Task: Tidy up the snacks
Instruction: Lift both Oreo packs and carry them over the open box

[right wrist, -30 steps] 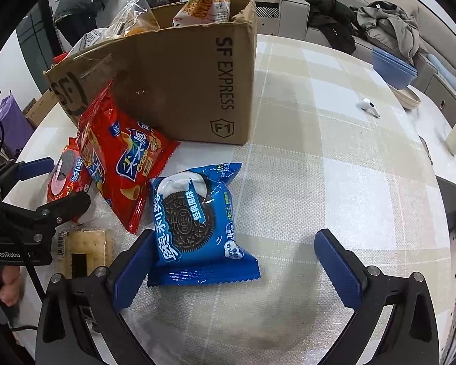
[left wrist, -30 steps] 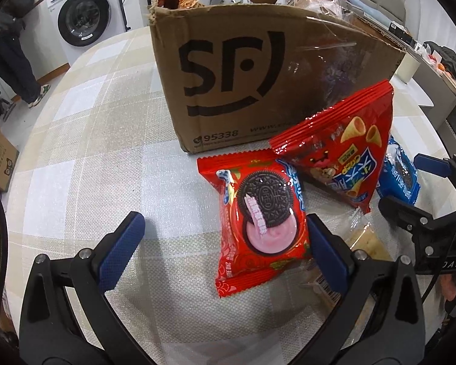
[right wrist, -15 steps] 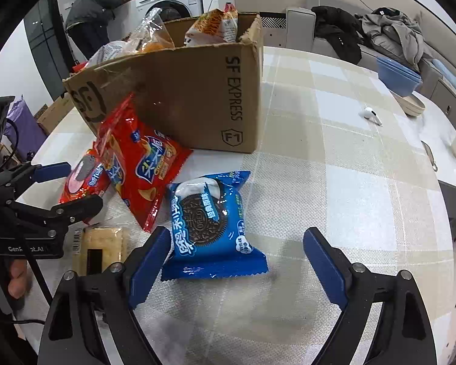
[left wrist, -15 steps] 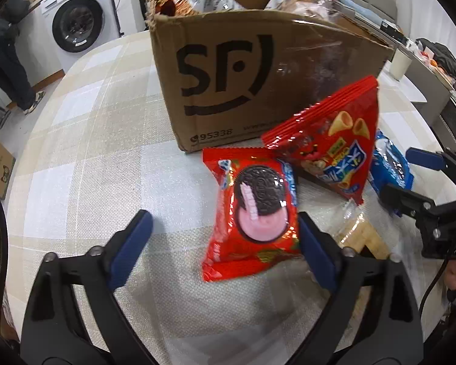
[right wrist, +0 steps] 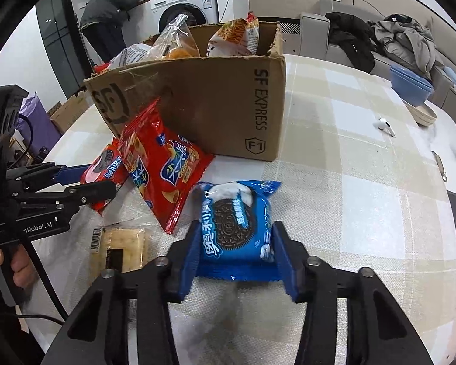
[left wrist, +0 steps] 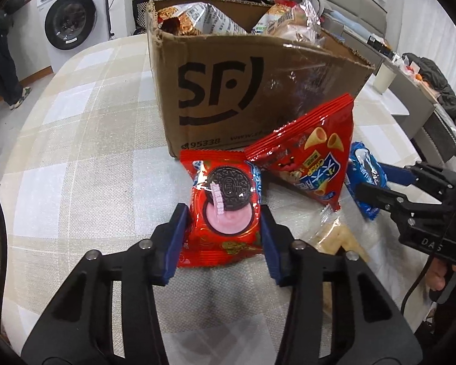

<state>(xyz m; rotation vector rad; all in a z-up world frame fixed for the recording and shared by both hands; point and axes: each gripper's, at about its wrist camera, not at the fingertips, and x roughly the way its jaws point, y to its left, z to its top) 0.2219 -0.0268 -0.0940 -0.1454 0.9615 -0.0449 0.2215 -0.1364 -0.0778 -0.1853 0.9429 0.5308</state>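
step: we grasp two packs on table (left wrist: 76, 152) | left tool (left wrist: 225, 231) just closed on red pack (left wrist: 225, 213); right tool (right wrist: 237, 249) on blue pack (right wrist: 237, 222) | next: likely lift both into box (left wrist: 258, 91)

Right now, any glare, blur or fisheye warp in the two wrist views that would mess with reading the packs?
Left wrist view: glare streaks on the red Oreo pack and on the tape across the cardboard box; print stays sharp. Right wrist view: blue Oreo pack sharp, little glare. Both views: strong barrel warp, black corner vignette, soft gripper shadow on the tablecloth.
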